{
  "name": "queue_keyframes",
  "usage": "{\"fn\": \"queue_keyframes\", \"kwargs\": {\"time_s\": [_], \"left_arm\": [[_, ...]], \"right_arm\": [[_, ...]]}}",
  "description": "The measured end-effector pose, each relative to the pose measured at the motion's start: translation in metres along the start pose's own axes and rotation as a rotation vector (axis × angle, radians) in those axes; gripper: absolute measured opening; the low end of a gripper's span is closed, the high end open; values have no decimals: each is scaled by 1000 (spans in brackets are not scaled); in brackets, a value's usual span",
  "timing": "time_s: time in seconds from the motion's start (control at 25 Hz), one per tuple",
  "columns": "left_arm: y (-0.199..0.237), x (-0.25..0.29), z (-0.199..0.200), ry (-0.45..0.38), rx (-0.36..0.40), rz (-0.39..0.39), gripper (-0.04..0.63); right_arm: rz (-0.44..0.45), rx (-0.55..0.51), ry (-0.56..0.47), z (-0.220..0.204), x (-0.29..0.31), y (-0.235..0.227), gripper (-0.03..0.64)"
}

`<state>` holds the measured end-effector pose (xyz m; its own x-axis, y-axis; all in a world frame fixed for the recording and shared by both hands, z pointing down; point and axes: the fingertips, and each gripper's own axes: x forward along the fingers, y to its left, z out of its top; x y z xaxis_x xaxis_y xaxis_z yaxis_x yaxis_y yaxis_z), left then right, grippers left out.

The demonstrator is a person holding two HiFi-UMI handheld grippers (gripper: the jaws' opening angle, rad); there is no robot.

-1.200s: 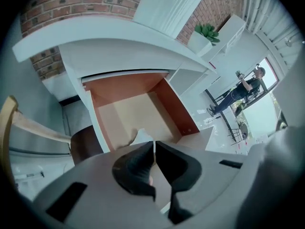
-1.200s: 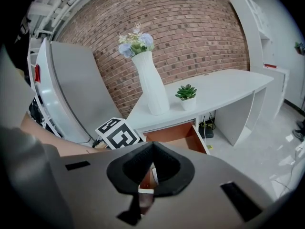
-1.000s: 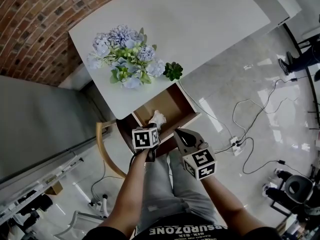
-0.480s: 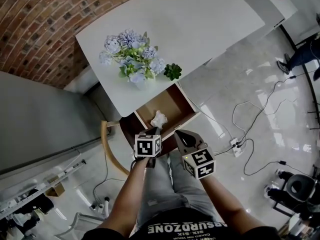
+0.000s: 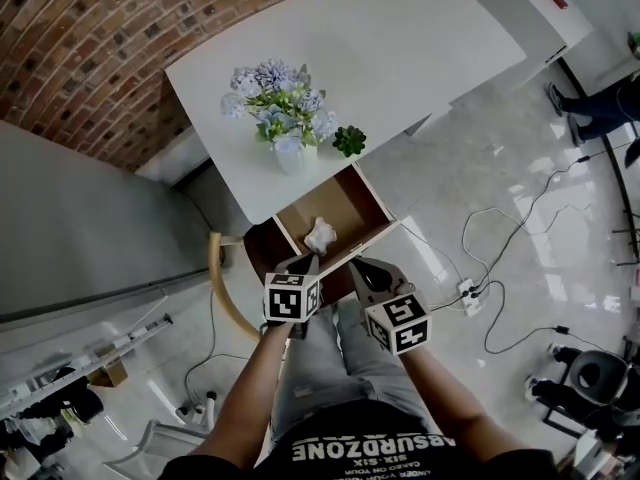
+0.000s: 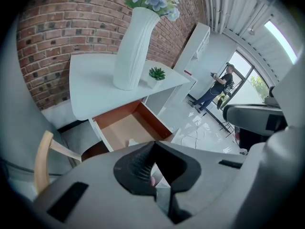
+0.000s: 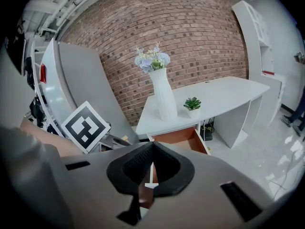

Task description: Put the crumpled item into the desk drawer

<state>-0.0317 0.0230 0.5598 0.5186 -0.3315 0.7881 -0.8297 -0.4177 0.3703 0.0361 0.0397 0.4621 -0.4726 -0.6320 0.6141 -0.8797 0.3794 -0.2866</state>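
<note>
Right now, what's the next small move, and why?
Probably ease the left gripper against the front of the drawer and push it shut. The crumpled item lies inside the open drawer, held by nothing. The left gripper and right gripper are both shut and empty, near the drawer's front edge.

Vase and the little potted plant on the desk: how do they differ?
The vase is tall, white and ribbed; the potted plant is low, in a small pale pot. The vase carries pale blue flowers; the potted plant shows dark green spiky leaves. In the right gripper view the vase stands left of the potted plant. Both stand upright on the white desk, above the open drawer.
</note>
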Motion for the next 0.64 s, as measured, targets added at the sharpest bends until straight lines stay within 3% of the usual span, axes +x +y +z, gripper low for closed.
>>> {"fn": "queue_keyframes", "kwargs": {"time_s": [0.28, 0.64], "left_arm": [[-6, -20, 3, -16, -23, -10, 6], [-20, -39, 2, -24, 3, -16, 6]], "right_arm": [[17, -26, 3, 4, -9, 13, -2], [24, -35, 9, 2, -27, 20, -2]]}}
